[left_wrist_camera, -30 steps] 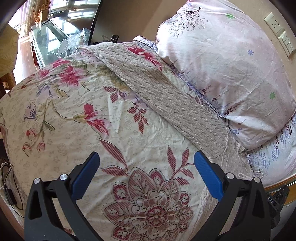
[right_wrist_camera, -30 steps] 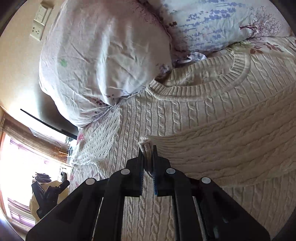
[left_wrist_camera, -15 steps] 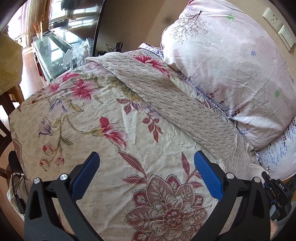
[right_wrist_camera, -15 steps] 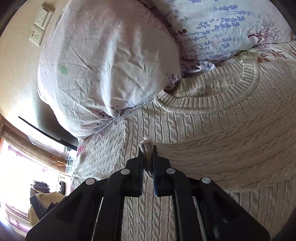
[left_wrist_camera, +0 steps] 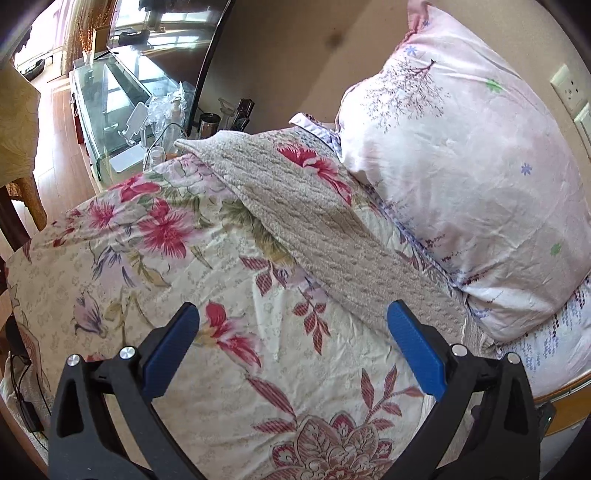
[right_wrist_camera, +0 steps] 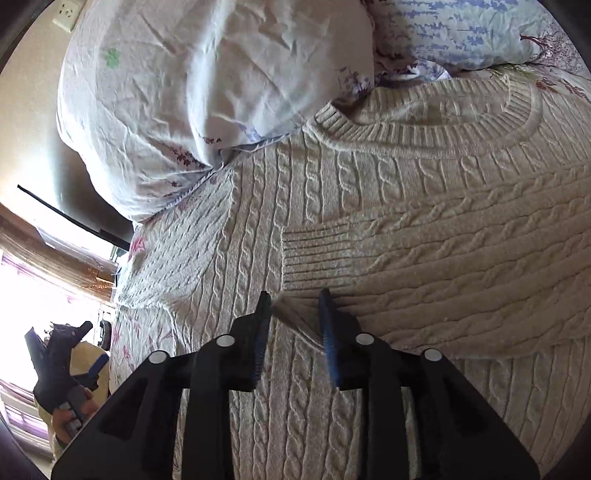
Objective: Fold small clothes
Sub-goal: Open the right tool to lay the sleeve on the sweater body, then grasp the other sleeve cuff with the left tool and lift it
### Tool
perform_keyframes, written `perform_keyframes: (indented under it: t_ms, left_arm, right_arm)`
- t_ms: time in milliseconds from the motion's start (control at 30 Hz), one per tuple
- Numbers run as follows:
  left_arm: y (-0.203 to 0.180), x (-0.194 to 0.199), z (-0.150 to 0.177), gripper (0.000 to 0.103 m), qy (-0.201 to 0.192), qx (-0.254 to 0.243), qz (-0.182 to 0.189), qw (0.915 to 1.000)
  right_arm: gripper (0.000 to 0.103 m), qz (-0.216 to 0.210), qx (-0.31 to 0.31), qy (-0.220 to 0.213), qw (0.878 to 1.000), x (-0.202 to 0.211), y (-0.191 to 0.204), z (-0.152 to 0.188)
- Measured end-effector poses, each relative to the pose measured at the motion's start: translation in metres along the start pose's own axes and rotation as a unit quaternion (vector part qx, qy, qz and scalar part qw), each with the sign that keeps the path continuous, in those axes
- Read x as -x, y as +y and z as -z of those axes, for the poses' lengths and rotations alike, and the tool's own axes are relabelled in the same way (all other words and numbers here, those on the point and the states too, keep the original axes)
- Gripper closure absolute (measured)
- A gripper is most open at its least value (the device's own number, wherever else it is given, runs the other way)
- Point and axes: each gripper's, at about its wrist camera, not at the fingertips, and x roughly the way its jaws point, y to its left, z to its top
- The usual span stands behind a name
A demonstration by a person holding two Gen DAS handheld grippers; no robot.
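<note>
A cream cable-knit sweater (right_wrist_camera: pixel 369 206) lies flat on the bed, its round collar (right_wrist_camera: pixel 424 140) toward the pillows. One sleeve is folded across the chest, its ribbed cuff (right_wrist_camera: pixel 314 254) lying flat. My right gripper (right_wrist_camera: pixel 295 306) is open just above the sweater, right behind that cuff and holding nothing. The other sleeve (left_wrist_camera: pixel 314 229) stretches out over the floral bedspread (left_wrist_camera: pixel 184 295) in the left wrist view. My left gripper (left_wrist_camera: pixel 291 321) is wide open and empty above the bedspread, short of that sleeve.
A large pale pink pillow (left_wrist_camera: pixel 461 177) lies beside the sweater's shoulder, also in the right wrist view (right_wrist_camera: pixel 207 96), with a blue-flowered pillow (right_wrist_camera: pixel 461 33) beside it. A glass stand (left_wrist_camera: pixel 110 107) with clutter stands beyond the bed's far edge. Wall sockets (left_wrist_camera: pixel 570 92) are behind the pillow.
My right gripper has opened and let go of the sleeve cuff, which now lies flat on the chest. My left gripper has shifted so the outstretched sleeve and pillow sit closer and more central.
</note>
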Motion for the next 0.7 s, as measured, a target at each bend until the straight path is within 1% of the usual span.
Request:
perform_keyframes:
  t_ms: [67,167,267,333,400,500,567,633,667,700]
  left_arm:
    - [0.007,-0.006,-0.017,0.002,-0.003,0.019,0.011,0.9997]
    - [0.022,-0.019,-0.045,0.002,-0.001,0.064,0.025,0.9977]
    - [0.040,-0.036,-0.068,0.008,0.004,0.116,0.042,0.9923]
    - [0.052,-0.048,-0.080,0.019,0.015,0.149,0.046,0.9876]
    - [0.063,-0.060,-0.087,0.023,0.023,0.184,0.057,0.9809]
    - [0.081,-0.070,-0.095,0.027,0.020,0.242,0.082,0.9667]
    - [0.086,-0.074,-0.101,0.031,0.020,0.255,0.082,0.9633]
    - [0.088,-0.077,-0.107,0.042,0.022,0.257,0.077,0.9632]
    - [0.089,-0.078,-0.109,0.043,0.023,0.258,0.075,0.9628]
    - [0.091,-0.080,-0.110,0.048,0.024,0.263,0.072,0.9619]
  right_arm:
    - [0.037,-0.003,0.020,0.006,1.000,-0.002,0.010,0.001]
    - [0.022,0.007,0.052,0.017,0.998,-0.006,0.026,0.006]
    - [0.020,0.003,0.054,0.021,0.998,-0.004,0.031,0.009]
    - [0.020,-0.002,0.045,0.019,0.999,0.002,0.029,0.010]
    - [0.020,-0.002,0.040,0.015,0.999,0.007,0.028,0.008]
    - [0.020,-0.003,0.040,0.008,0.999,0.017,0.029,0.008]
    - [0.020,-0.006,0.037,0.006,0.999,0.022,0.029,0.008]
    - [0.020,-0.010,0.032,0.005,0.999,0.026,0.029,0.009]
    - [0.020,-0.012,0.030,0.004,0.999,0.029,0.029,0.009]
    - [0.020,-0.013,0.030,0.003,0.999,0.032,0.029,0.009]
